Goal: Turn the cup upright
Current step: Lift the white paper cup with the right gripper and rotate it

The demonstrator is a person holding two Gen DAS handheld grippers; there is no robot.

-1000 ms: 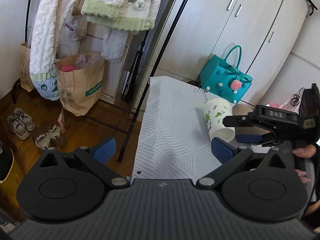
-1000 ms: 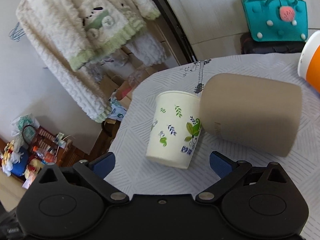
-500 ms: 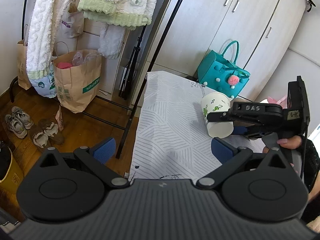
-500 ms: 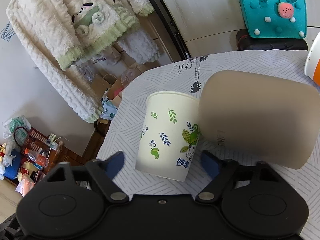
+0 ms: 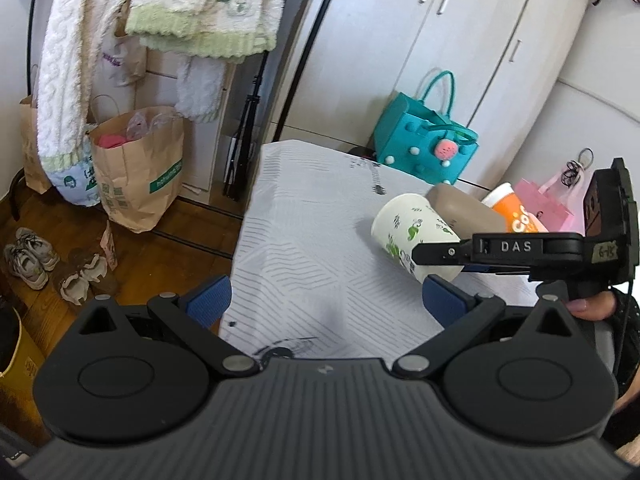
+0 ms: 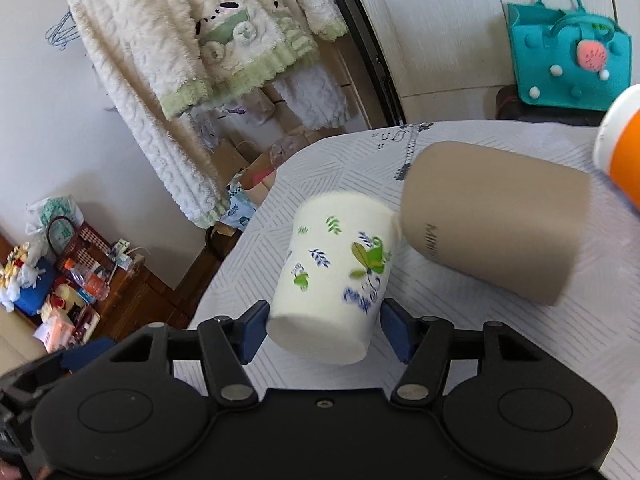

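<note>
Right wrist view shows the right gripper [image 6: 325,329] with its blue fingers [image 6: 253,331] pressed in on either side of the white leaf-print cup [image 6: 339,276] near its closed end, so I judge it clamped, though the cup is blurred. The cup is tilted, its far end touching the lying tan cup [image 6: 492,220], near the middle of the worktop [image 6: 520,344]. From the left wrist view it looks tipped with its rim toward the left edge, one end off the cloth, so the grasp seems made and the turn begun; bringing the mouth to face up and setting it down are left. The left gripper [image 5: 326,300] hangs over the near edge of the worktop, fingers wide apart, holding nothing. Count: three cups, one white, one tan, one orange cup [image 5: 514,210] toward the right edge; two grippers; one teal bag [image 5: 424,148] beyond the far edge
</note>
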